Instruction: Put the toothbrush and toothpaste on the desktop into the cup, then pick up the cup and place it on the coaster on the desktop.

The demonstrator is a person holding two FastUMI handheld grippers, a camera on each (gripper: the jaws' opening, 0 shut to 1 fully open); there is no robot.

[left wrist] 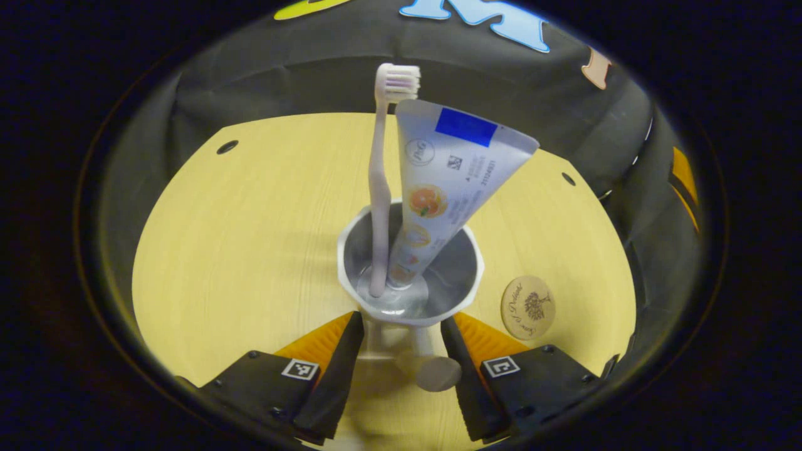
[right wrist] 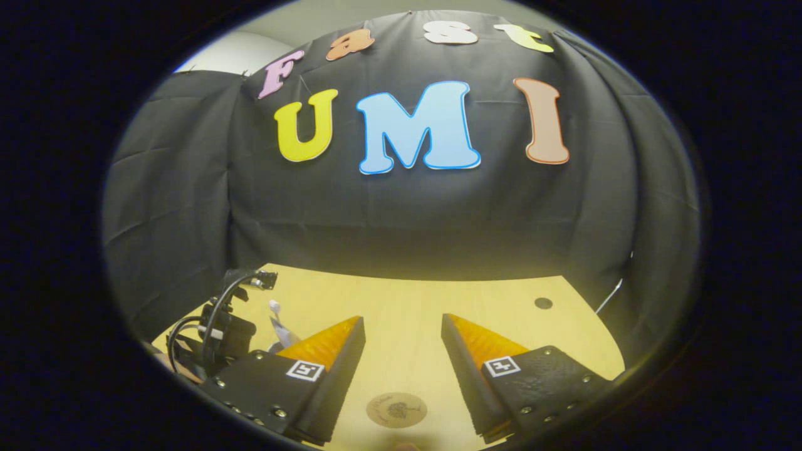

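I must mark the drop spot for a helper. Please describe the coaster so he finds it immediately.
On the yellow wooden table, look beside the white cup holding a toothbrush and toothpaste. The coaster lies flat there: a small round wooden disc with a dark printed tree, the only flat thing.

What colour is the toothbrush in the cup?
Pale pink toothbrush, white bristles; clearest in the left gripper view.

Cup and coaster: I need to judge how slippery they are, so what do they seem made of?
The cup looks like smooth, glossy pale plastic; its inside shows soft sheen, though glazed ceramic is possible. The coaster looks like matte light wood or cork, a tan disc with a dark printed design.
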